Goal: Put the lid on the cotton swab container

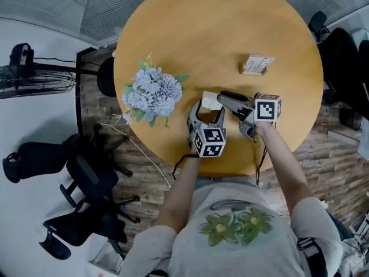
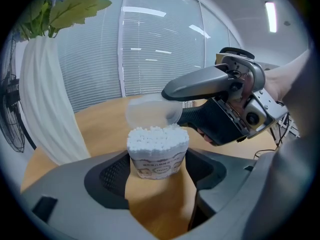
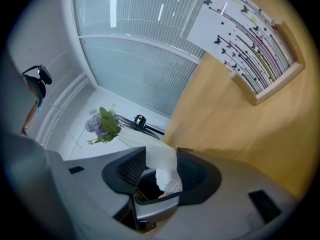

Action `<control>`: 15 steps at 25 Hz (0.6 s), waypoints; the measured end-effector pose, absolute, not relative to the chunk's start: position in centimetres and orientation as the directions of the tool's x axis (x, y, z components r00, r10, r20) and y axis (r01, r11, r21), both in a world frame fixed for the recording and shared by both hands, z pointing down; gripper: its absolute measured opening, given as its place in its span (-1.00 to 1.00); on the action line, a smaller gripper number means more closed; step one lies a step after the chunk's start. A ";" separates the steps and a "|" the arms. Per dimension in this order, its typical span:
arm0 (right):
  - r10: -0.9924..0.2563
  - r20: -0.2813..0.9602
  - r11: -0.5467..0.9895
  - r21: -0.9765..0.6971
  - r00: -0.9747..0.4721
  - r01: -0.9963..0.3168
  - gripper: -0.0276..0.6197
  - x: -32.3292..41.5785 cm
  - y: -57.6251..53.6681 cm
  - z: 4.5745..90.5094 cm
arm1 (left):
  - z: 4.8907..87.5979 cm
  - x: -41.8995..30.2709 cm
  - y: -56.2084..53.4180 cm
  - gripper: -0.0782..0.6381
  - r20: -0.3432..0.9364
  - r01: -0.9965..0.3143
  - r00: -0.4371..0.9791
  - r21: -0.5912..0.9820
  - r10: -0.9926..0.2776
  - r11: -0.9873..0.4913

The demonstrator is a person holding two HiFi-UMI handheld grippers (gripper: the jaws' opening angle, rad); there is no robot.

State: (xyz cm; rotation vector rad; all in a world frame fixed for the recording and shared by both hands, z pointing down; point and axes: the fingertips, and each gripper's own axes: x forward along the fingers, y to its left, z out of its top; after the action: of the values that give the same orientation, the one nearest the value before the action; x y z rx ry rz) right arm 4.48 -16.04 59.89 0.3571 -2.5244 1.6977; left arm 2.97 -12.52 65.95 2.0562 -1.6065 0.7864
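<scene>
Clear plastic lid (image 2: 150,113) sits clamped in your right gripper (image 1: 225,98), tilted, just above and beyond the open cotton swab container (image 2: 157,156). Your left gripper (image 1: 207,113) clasps that container upright over the wooden table (image 1: 219,33); level the lid and lower it onto the rim

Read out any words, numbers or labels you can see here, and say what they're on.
None can be read.
Swab container label: print too blurred to read.
Lid: no print.
Marker cubes: black-and-white squares, no words.
Card: drawn butterflies and lines, no words.
</scene>
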 end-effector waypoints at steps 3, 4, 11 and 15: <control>-0.143 0.191 0.372 -0.899 -0.971 -0.232 -0.31 4.4 -16.0 59.7 | 66.0 3.0 -12.5 0.18 0.656 -0.968 0.176 -0.021 -0.734 -0.250; -0.141 0.188 0.373 -0.899 -0.972 -0.228 -0.31 4.3 -15.9 59.6 | 66.0 2.9 -12.5 0.18 0.656 -0.968 0.176 -0.021 -0.734 -0.251; -0.134 0.207 0.415 -0.876 -0.969 -0.244 -0.32 4.3 -15.7 59.5 | 66.1 2.9 -12.5 0.17 0.656 -0.965 0.185 -0.021 -0.731 -0.263; -0.130 0.223 0.456 -0.852 -0.966 -0.258 -0.32 4.2 -15.5 59.3 | 66.1 2.9 -12.5 0.17 0.654 -0.964 0.185 -0.024 -0.733 -0.265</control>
State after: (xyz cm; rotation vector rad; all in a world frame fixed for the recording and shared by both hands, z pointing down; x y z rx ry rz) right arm 4.22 -15.48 59.34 0.3444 -2.5709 1.5384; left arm 2.92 -12.49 66.09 2.0728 -1.5946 0.7945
